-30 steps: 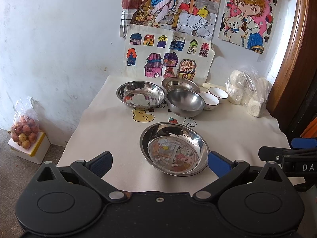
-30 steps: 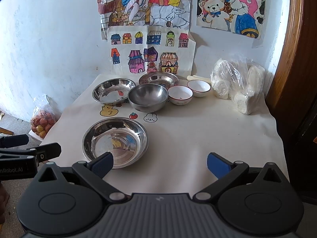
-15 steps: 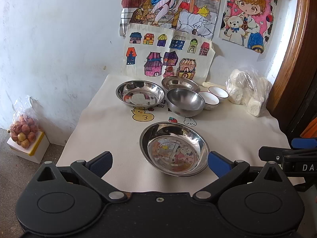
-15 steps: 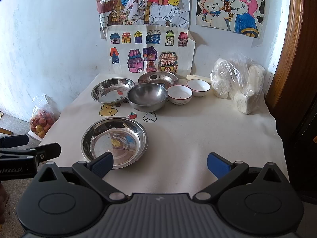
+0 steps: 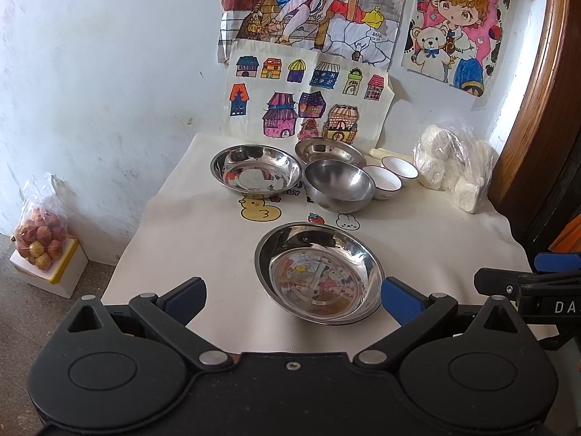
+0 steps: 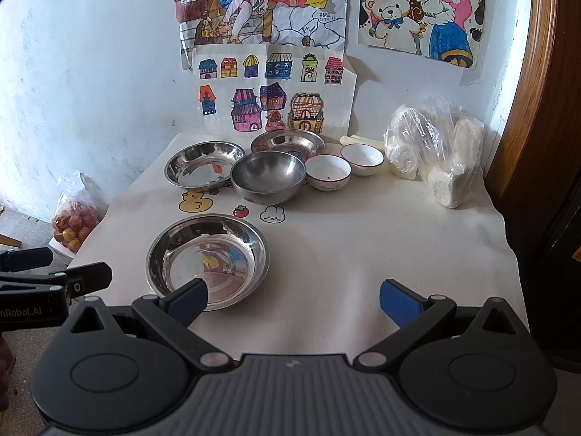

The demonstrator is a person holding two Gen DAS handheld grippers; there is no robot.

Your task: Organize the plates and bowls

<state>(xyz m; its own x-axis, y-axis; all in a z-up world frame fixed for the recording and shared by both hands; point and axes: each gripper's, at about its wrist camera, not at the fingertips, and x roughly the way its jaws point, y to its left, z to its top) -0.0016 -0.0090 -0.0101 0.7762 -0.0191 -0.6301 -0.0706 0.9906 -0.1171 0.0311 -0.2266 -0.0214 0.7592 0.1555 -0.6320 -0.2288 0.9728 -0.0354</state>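
Both grippers, left gripper [image 5: 292, 299] and right gripper [image 6: 292, 299], I'm holding released, grasping nothing. Shiny round steel plate [image 5: 319, 273] is sitting mid-frame on cream cartoon-printed tablecloth [image 6: 363, 247]; crayon drawings [image 6: 272, 92] are hanging on rough white wall.

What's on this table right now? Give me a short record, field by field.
surface: table under a cream cloth with cartoon stickers
near steel plate: alone at the front
far steel plates: one at back left, one by the wall
deep steel bowl: in the middle of the back row
white bowls: two, and, right of it
bag: of white lumps, far right
left gripper: open, empty
right gripper: open, empty
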